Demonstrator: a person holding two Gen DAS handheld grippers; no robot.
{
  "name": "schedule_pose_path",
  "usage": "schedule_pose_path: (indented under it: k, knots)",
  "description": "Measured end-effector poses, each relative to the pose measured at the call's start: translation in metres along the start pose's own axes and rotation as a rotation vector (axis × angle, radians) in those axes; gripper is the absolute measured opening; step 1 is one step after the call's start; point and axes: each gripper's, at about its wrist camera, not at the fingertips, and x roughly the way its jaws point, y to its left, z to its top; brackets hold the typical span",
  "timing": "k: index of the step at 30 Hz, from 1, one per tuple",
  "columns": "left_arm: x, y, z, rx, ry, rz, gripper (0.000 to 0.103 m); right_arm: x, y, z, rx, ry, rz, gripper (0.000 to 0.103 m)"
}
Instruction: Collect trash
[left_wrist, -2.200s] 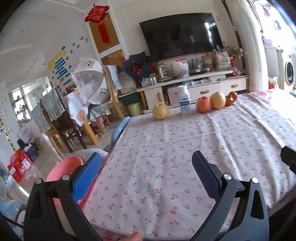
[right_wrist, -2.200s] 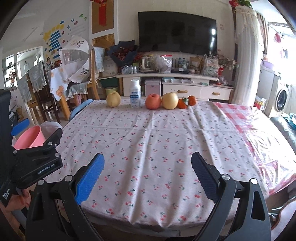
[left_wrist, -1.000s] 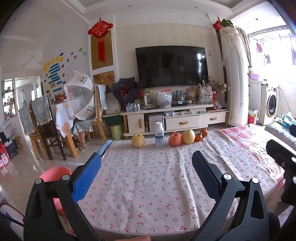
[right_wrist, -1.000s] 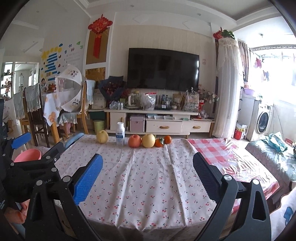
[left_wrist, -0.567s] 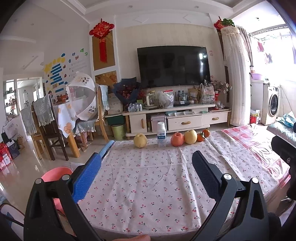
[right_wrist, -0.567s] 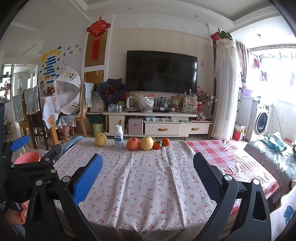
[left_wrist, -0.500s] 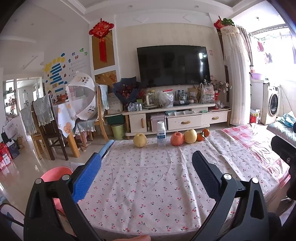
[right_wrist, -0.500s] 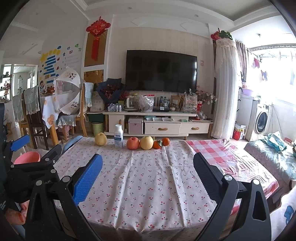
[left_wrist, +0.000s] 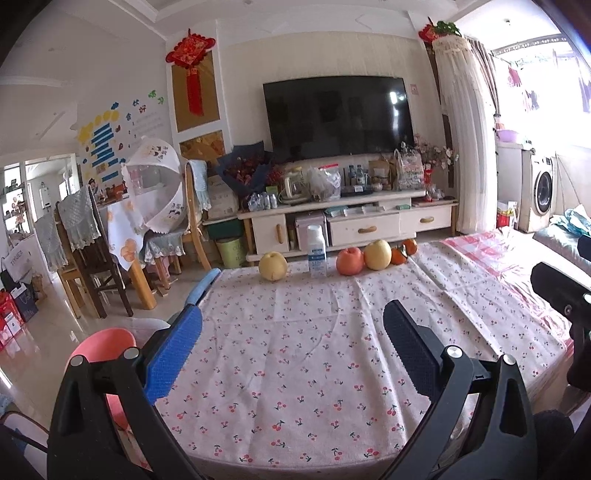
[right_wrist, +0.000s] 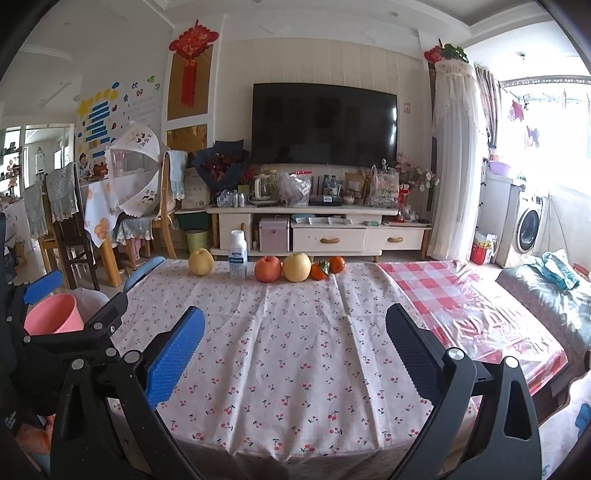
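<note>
A white plastic bottle (left_wrist: 317, 256) stands at the far edge of the table with the cherry-print cloth (left_wrist: 295, 350); it also shows in the right wrist view (right_wrist: 238, 254). Beside it lie a pear (left_wrist: 273, 266), an apple (left_wrist: 349, 261), another pear (left_wrist: 377, 254) and tangerines (left_wrist: 404, 252). My left gripper (left_wrist: 291, 339) is open and empty above the table's near edge. My right gripper (right_wrist: 295, 343) is open and empty, to the right of the left one. A pink bin (right_wrist: 53, 314) with a white liner stands left of the table.
A blue chair (left_wrist: 201, 288) is at the table's left side. A red checked cloth (right_wrist: 461, 295) covers the table's right part. Dining chairs and a covered table (left_wrist: 110, 229) stand far left. A TV cabinet (left_wrist: 351, 225) is behind the table.
Both grippers have lifted and pulled back from the table since 2.2 s ago. In the last half second almost nothing has moved.
</note>
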Motion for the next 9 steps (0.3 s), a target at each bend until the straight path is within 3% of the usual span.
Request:
schedule_pose_path:
  k: [9]
  knots:
    - [0.059, 0.001, -0.010, -0.018, 0.118, 0.036, 0.099, 0.057, -0.003, -0.011, 0.019, 0.082, 0.014, 0.097]
